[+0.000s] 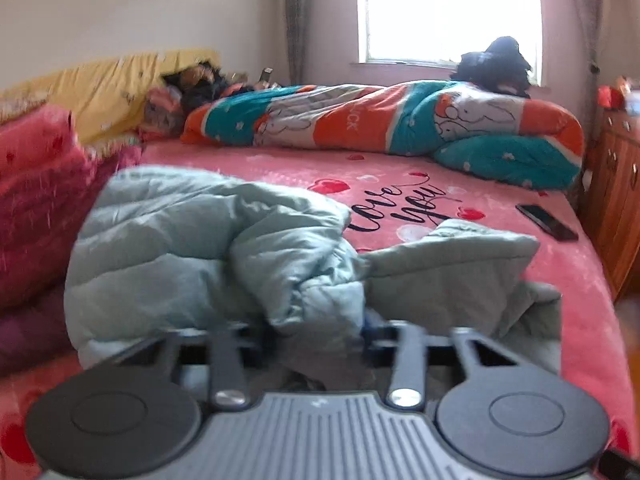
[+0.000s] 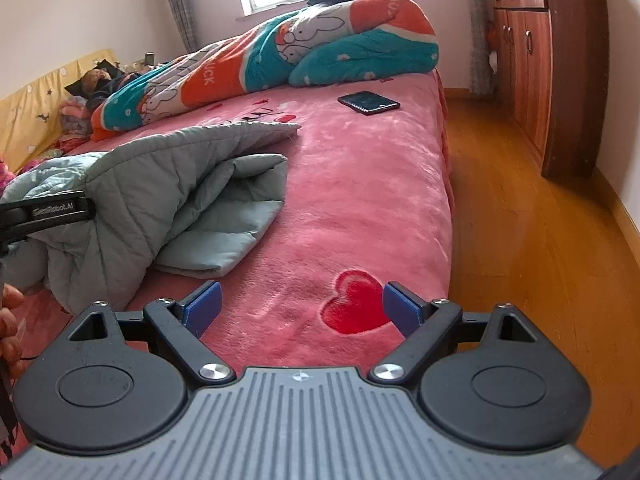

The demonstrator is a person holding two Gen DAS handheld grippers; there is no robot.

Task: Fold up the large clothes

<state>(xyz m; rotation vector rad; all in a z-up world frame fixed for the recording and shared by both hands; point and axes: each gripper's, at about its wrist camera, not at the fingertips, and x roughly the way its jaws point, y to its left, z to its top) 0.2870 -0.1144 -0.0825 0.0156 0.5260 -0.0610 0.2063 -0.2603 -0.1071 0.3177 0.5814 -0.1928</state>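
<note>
Left wrist view: my left gripper (image 1: 320, 328) is buried in the pale blue jacket (image 1: 192, 240), fingers pinched on a bunched fold, just this side of the phone (image 1: 546, 222) on the pink bed (image 1: 500, 280); my right gripper (image 2: 302, 308) gapes wide, empty, beside that jacket

Pale blue-grey quilted jacket (image 2: 168, 184) on pink bedspread (image 2: 360, 200) with red hearts.
</note>
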